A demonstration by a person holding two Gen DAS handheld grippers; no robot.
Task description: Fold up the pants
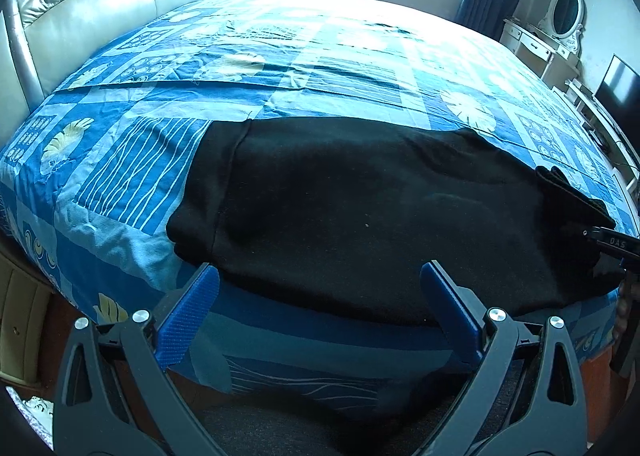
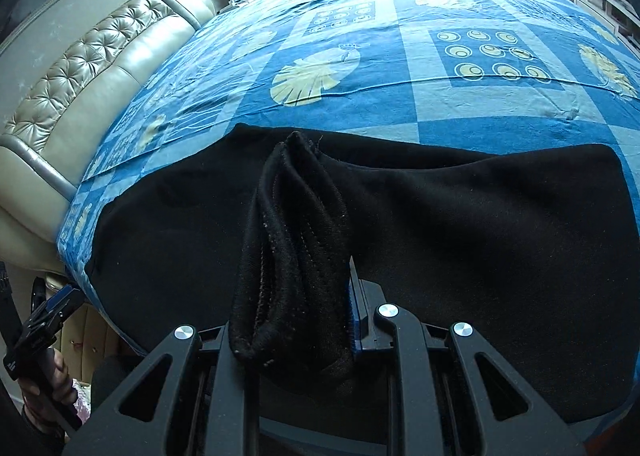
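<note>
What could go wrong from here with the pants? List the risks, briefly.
1. The right gripper is shut on a thick bunch of the black pants; a layer could slip out mid-fold, leaving uneven edges.
2. The left gripper is open and holds nothing, so the unpinned cloth near the bed edge may drag or slide off.
3. Pulling could wrinkle the blue bedsheet underneath.

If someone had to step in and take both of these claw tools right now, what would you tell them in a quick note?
Right gripper: shut on a bunched hem of the black pants, held above the rest of the cloth.
Left gripper: open, empty, at the near edge of the bed, just short of the pants.
Pants lie spread across the blue patterned bedspread.
Done: one end picked up and brought over the garment.
Left: probably lay that end down, smooth it, finish the folds.
</note>
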